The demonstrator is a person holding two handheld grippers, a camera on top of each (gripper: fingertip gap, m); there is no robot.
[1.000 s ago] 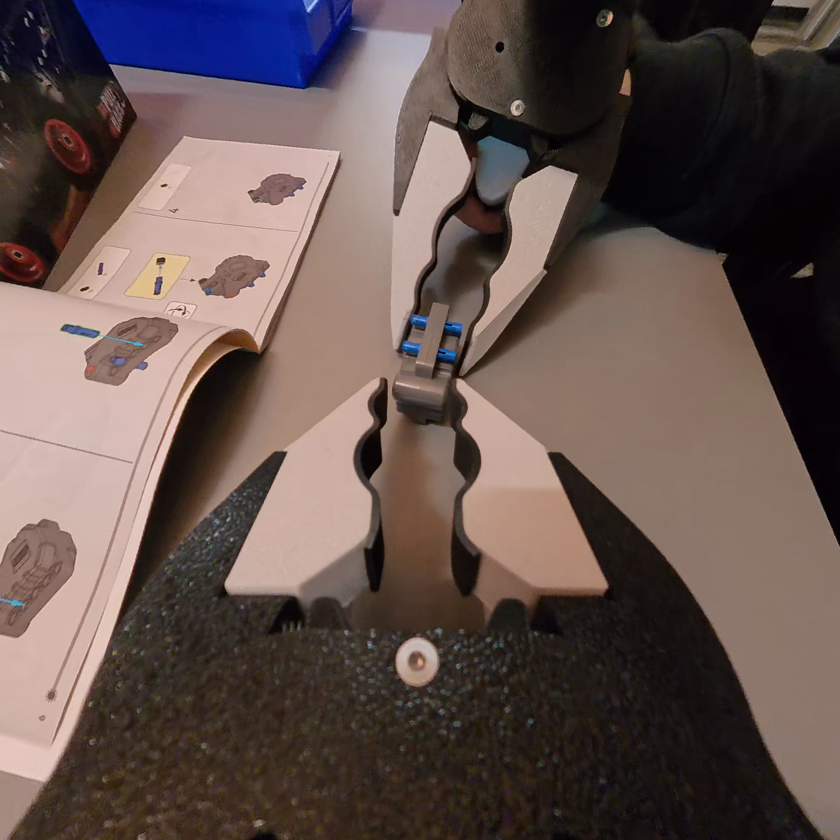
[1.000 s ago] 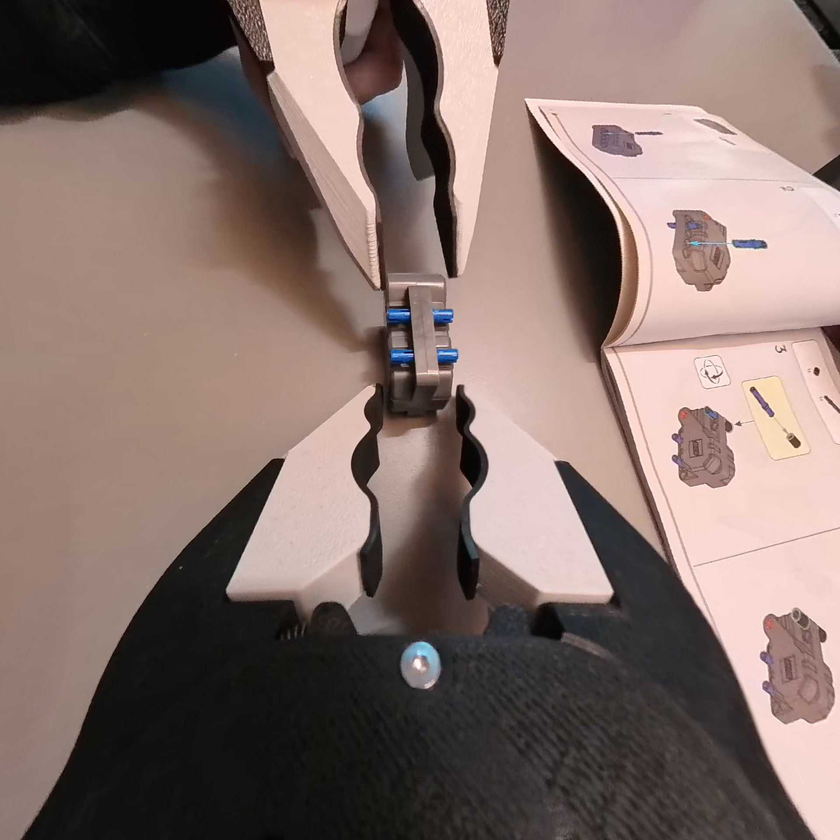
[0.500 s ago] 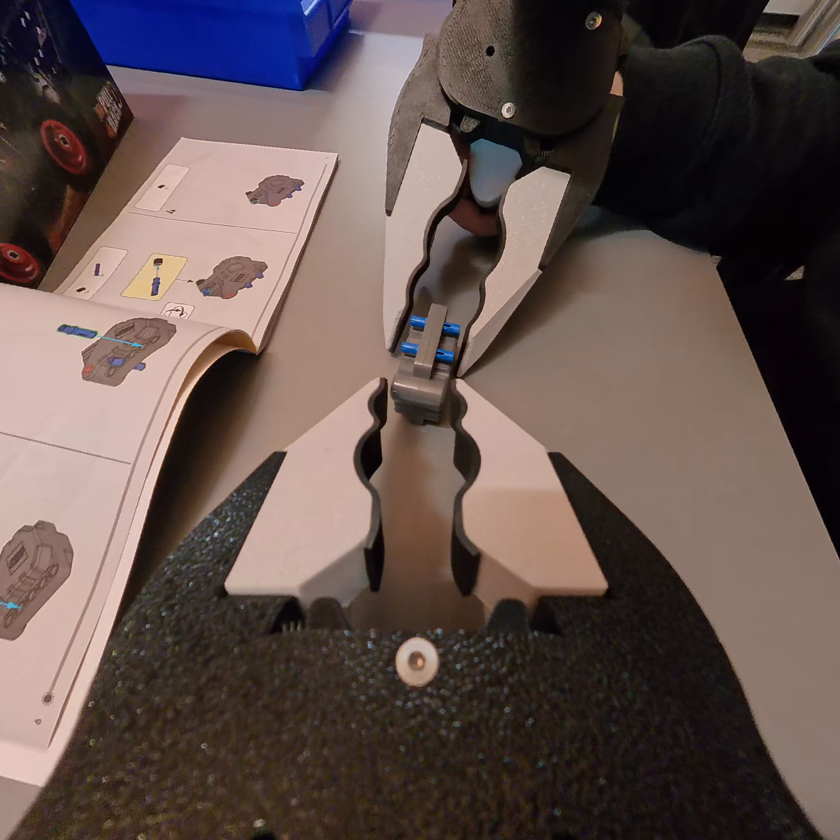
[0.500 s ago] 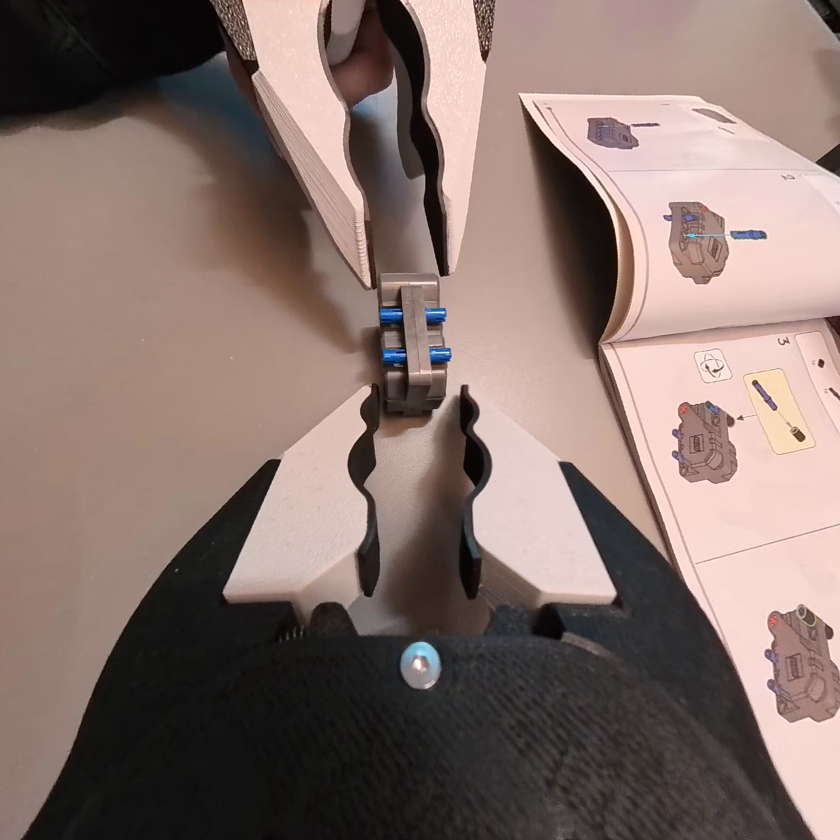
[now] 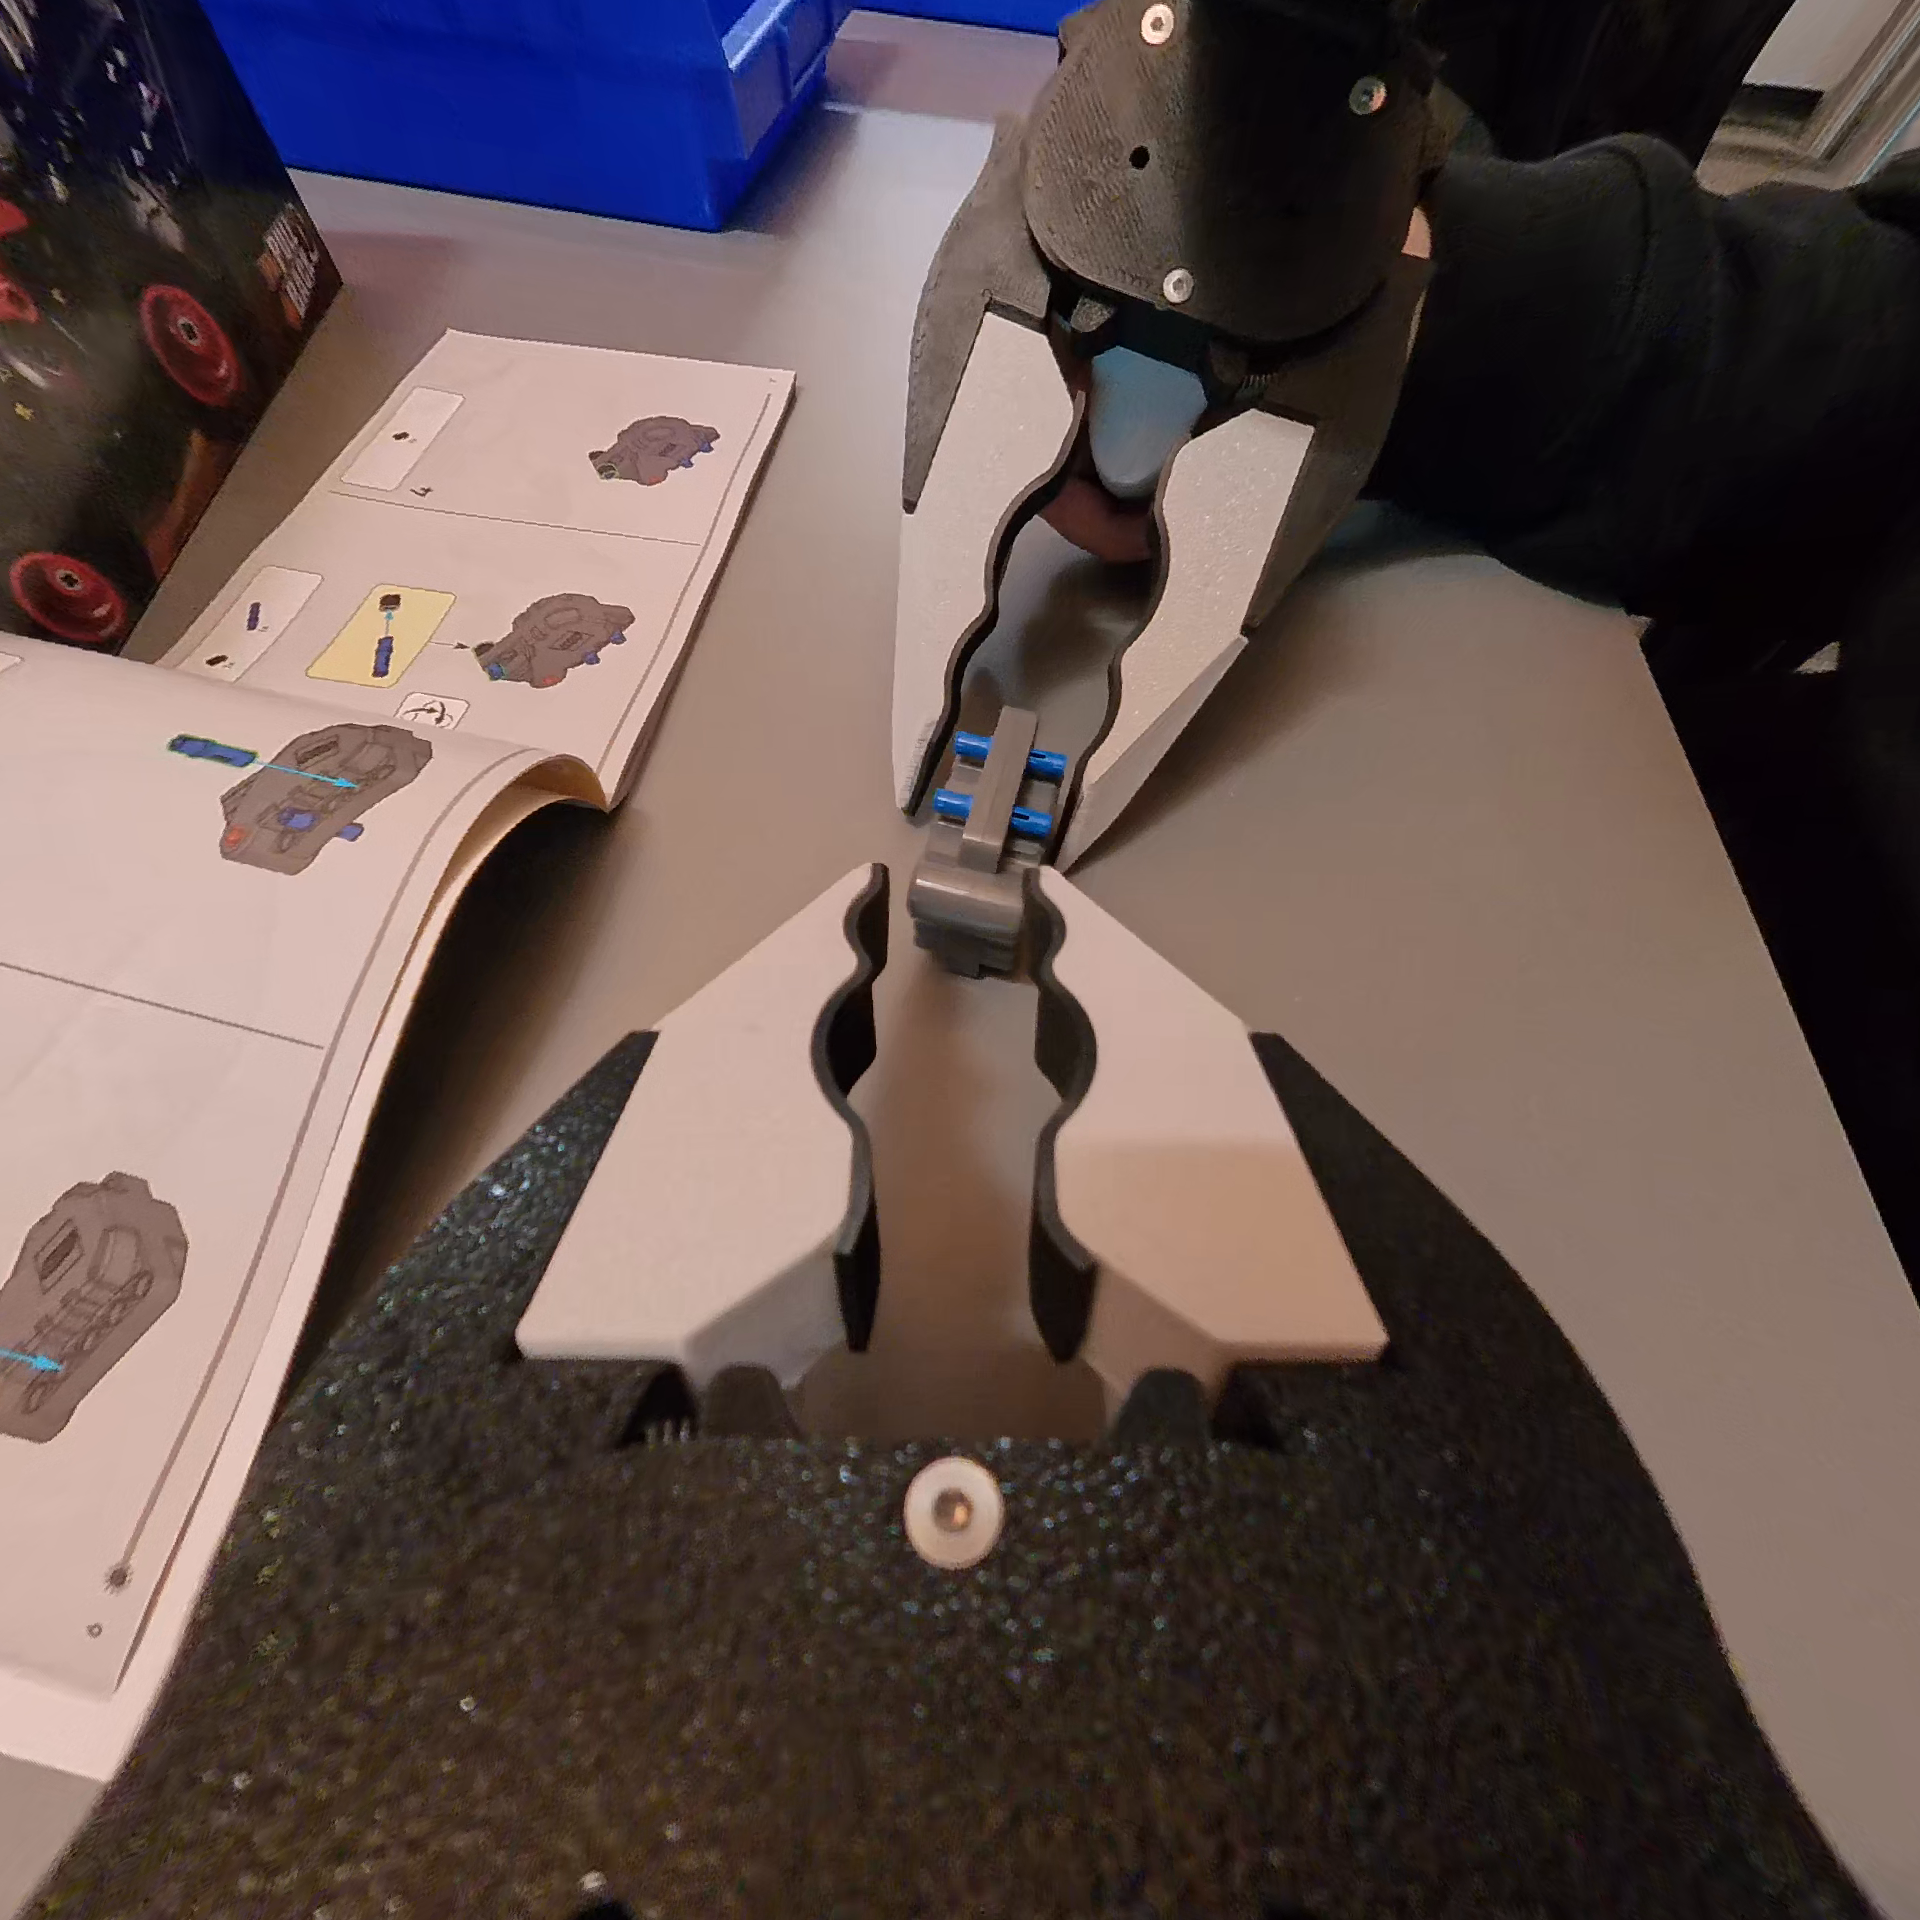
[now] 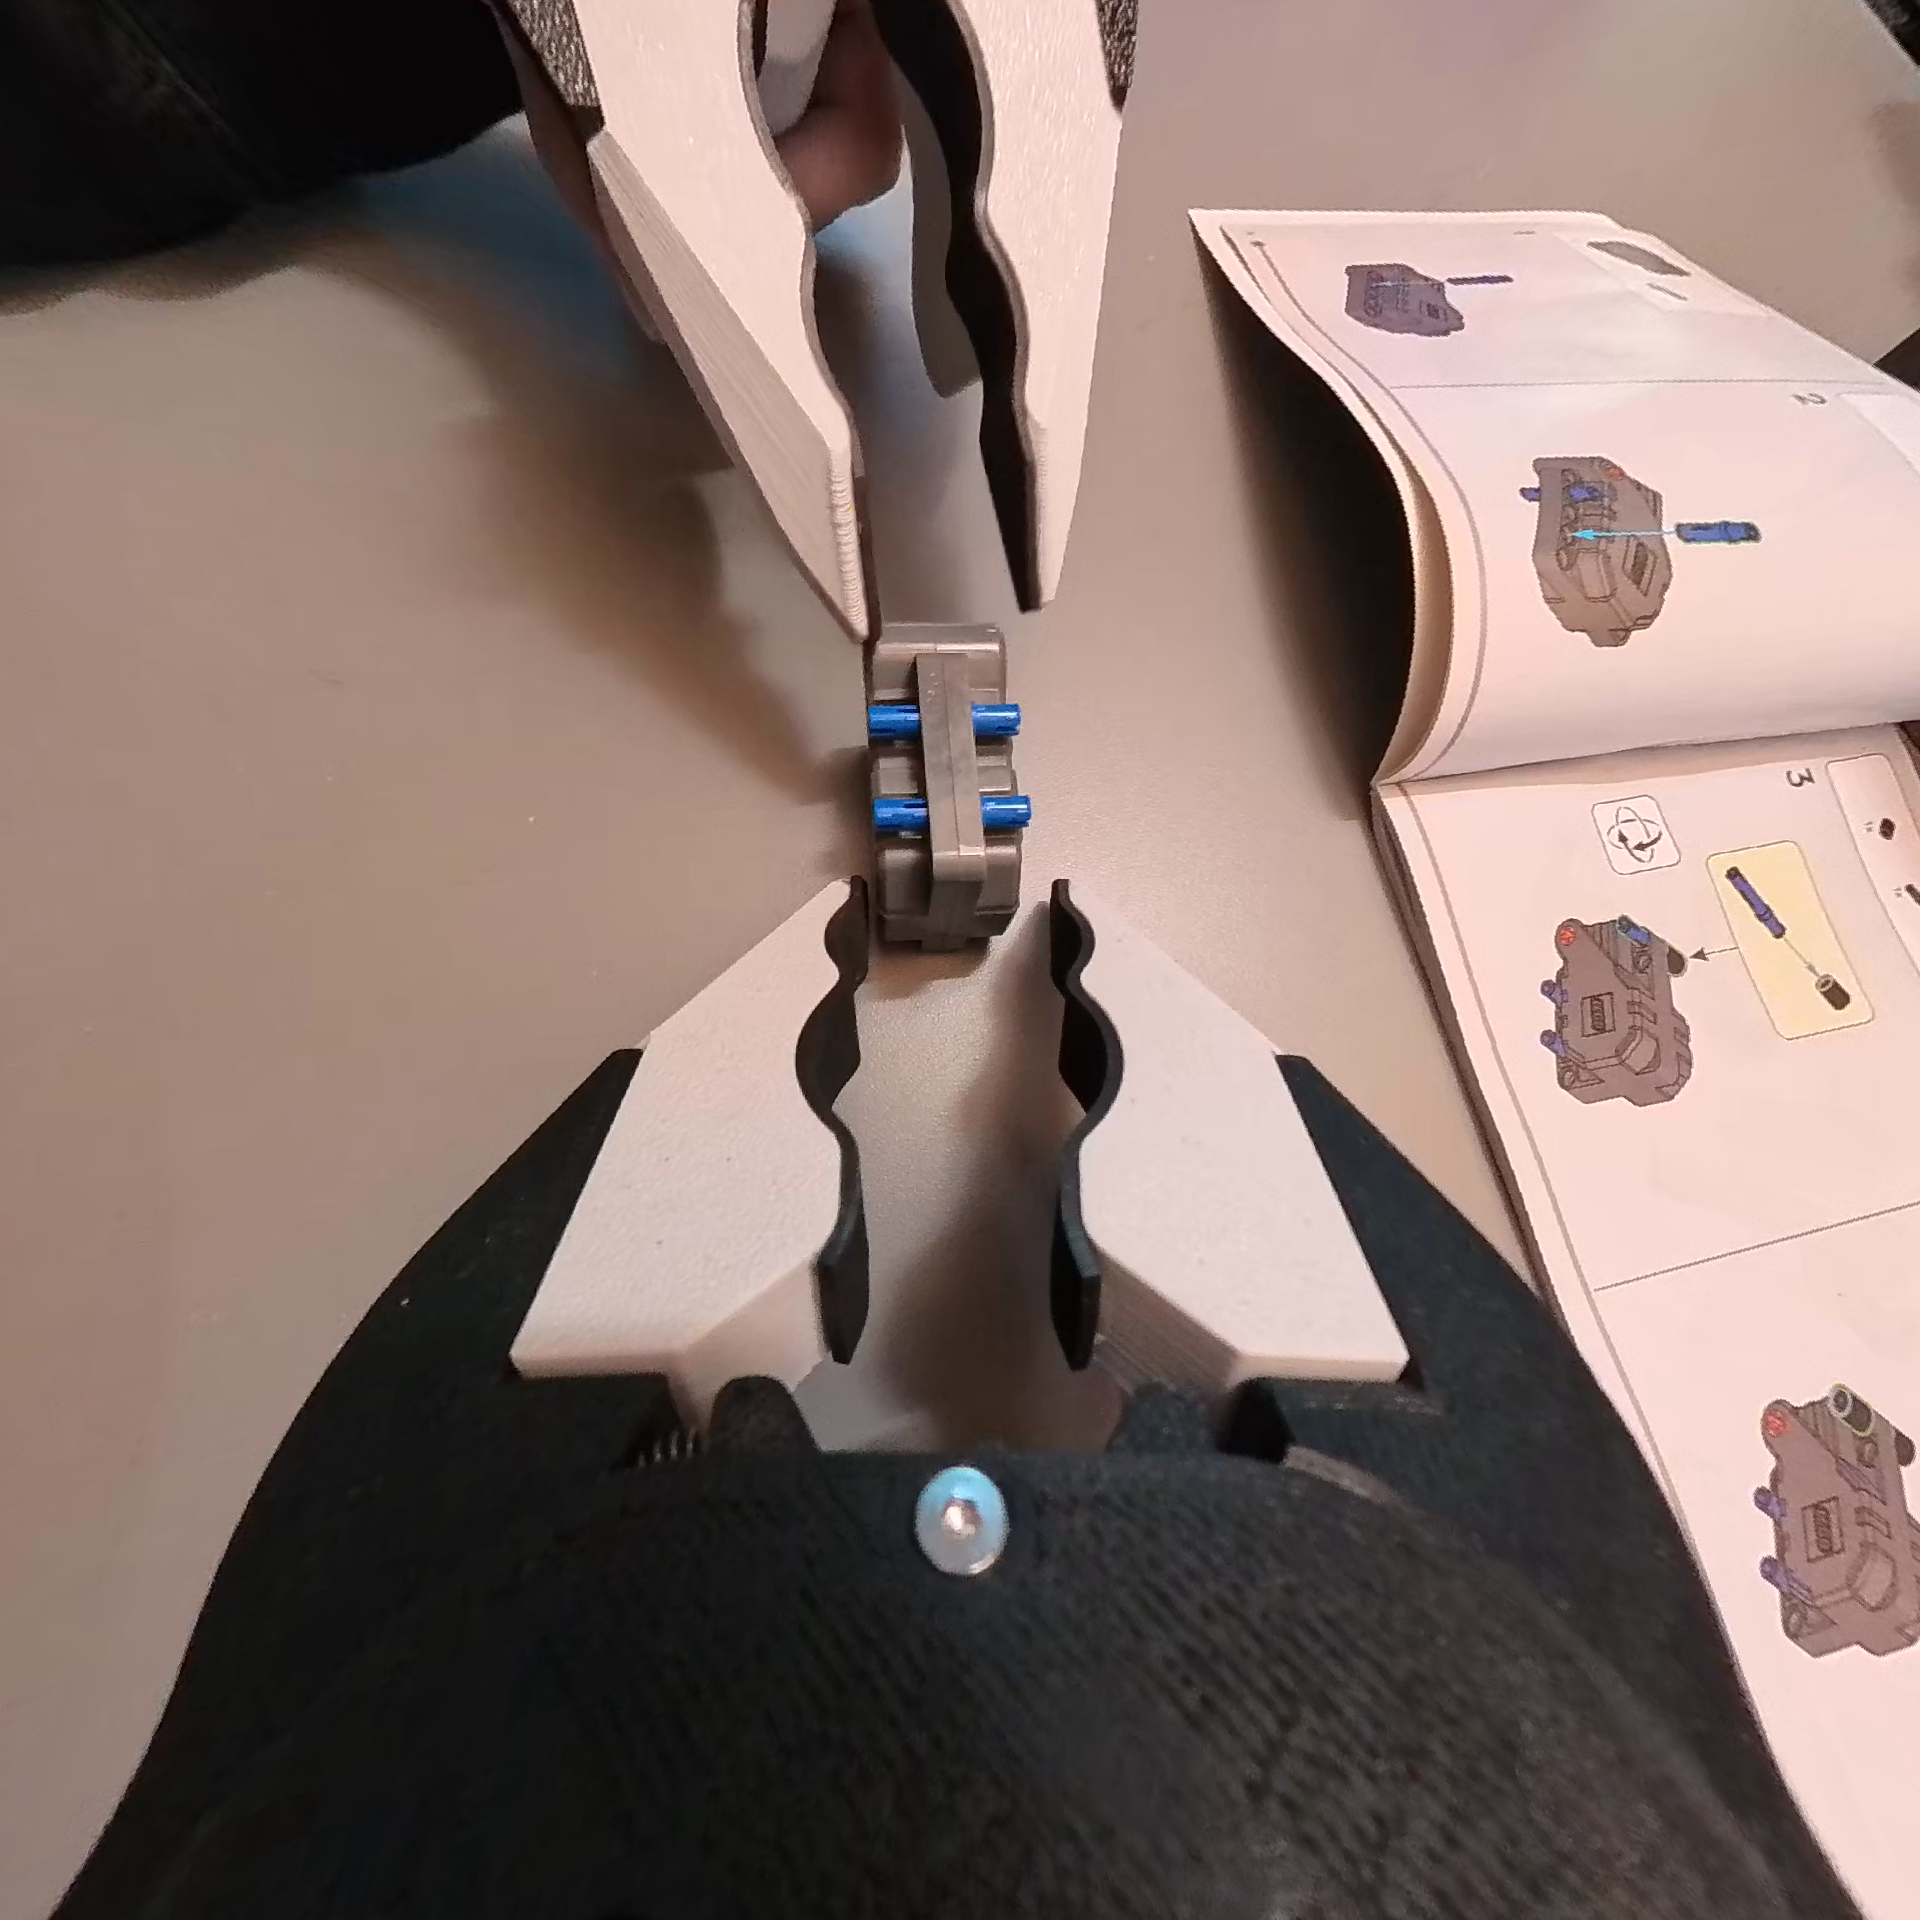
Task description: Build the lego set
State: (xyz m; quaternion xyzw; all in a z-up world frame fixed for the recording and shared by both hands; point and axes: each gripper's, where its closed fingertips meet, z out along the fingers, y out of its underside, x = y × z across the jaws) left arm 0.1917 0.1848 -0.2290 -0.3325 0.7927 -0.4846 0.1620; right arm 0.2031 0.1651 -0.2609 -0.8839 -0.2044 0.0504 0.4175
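A small grey lego assembly with two blue pins through it lies on the grey table between my two grippers, which face each other. My left gripper straddles one end of it, jaws parted slightly wider than the piece, with a thin gap on one side. It shows at the top of the right wrist view. My right gripper straddles the other end of the assembly, with a gap on both sides. It also shows in the left wrist view.
An open instruction booklet lies beside the assembly, also in the right wrist view. A blue bin and a dark box stand at the back. A black sleeve holds the right gripper. The table edge runs nearby. Some 5 centimeters of space lies between my two pairs of fingers.
My right gripper's jaws have parted a little wider around the assembly. The assembly and my left gripper have barely moved.
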